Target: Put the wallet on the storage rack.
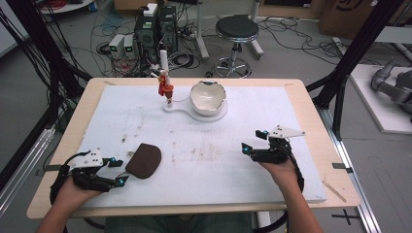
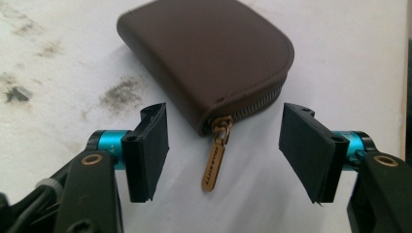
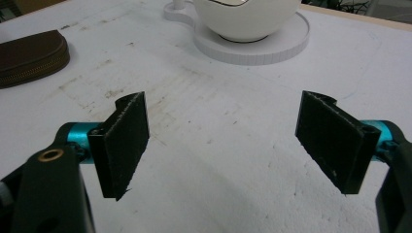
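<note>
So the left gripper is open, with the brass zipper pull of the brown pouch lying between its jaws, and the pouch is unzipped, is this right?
Not quite. The left gripper is open and the brass zipper pull lies between its jaws, but the brown pouch is zipped shut, not unzipped. The left gripper view shows the zipper closed up to the slider.

Each gripper, left (image 1: 118,171) and right (image 1: 254,141), is black with two flat black pads (image 2: 148,150) on shiny blue pins. A small gold ring sits on each jaw arm. A grey three-cornered plate (image 1: 286,131) rides on top. A black cable (image 1: 57,182) loops from each. The forearms are bare.
</note>
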Demonstrator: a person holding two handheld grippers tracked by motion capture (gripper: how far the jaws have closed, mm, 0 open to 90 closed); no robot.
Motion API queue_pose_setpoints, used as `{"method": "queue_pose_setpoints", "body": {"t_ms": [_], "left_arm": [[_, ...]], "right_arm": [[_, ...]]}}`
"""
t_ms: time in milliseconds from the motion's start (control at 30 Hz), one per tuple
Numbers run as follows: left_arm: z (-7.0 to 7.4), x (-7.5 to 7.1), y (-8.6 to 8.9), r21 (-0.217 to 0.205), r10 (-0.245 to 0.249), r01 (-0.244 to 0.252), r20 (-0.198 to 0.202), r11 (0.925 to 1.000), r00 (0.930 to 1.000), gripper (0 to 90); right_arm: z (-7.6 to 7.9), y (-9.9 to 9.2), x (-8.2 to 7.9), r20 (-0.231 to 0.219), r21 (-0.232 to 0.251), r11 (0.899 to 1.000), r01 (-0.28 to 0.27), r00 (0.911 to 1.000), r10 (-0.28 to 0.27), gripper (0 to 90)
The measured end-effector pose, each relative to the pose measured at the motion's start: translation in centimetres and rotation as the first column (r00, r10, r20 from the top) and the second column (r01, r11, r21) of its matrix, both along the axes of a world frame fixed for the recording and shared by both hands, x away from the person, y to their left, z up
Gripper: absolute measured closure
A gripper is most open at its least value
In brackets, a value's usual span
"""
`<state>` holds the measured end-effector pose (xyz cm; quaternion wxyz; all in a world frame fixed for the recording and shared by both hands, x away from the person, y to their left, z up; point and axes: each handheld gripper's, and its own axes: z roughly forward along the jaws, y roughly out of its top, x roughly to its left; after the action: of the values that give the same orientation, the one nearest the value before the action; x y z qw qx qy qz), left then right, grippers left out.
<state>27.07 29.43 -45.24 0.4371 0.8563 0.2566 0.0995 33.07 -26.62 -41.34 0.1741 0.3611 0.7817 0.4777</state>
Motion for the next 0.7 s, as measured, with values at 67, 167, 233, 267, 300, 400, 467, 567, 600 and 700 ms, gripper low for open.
{"method": "queue_pose_setpoints", "body": {"t_ms": [67,167,233,267,300,400,467,567,600,700], "left_arm": [[-0.05,-0.02,-0.03,0.016,-0.010,0.010,-0.001,0.9998,1.0000,40.3],[0.06,-0.14,-0.08,0.050,-0.017,0.016,0.017,0.9986,0.9997,50.0],[-0.10,-0.13,-0.18,0.062,-0.027,0.026,0.009,0.9977,0.9996,51.4],[-0.18,-0.12,-0.23,0.071,-0.026,0.026,0.005,0.9971,0.9996,52.3],[-0.30,-0.12,-0.26,0.087,-0.031,0.031,0.002,0.9957,0.9995,52.9],[-0.27,-0.13,-0.16,0.084,-0.032,0.031,0.003,0.9960,0.9995,56.3],[-0.27,-0.18,-0.12,0.085,-0.031,0.031,0.004,0.9959,0.9995,58.0],[-0.24,-0.15,-0.07,0.090,-0.027,0.027,0.004,0.9956,0.9996,60.0],[-0.24,-0.16,-0.08,0.088,-0.019,0.019,-0.001,0.9960,0.9998,60.9],[-0.17,-0.14,-0.18,0.092,0.006,-0.006,-0.008,0.9957,0.9999,64.5]], "right_arm": [[0.01,-0.04,0.02,0.000,-0.002,1.000,0.000,1.0000,0.000,20.2],[0.00,-0.06,0.04,0.000,-0.002,1.000,0.001,1.0000,-0.001,20.2],[-0.01,-0.04,0.05,0.000,-0.002,1.000,0.002,1.0000,-0.002,20.2],[-0.02,-0.02,0.04,-0.002,-0.002,1.000,0.002,1.0000,-0.002,20.1],[-0.02,-0.01,0.03,-0.005,-0.002,1.000,0.001,1.0000,-0.001,20.1],[-0.01,-0.03,0.04,0.000,-0.004,1.000,0.001,1.0000,-0.001,20.2],[0.00,-0.03,0.02,-0.002,-0.002,1.000,0.002,1.0000,-0.002,20.2],[0.01,-0.06,0.02,-0.001,-0.001,1.000,0.002,1.0000,-0.002,20.2],[0.02,-0.06,0.02,0.000,0.001,1.000,0.002,1.0000,-0.002,20.2],[0.03,-0.07,0.01,-0.001,0.002,1.000,0.002,1.0000,-0.002,20.2]]}}
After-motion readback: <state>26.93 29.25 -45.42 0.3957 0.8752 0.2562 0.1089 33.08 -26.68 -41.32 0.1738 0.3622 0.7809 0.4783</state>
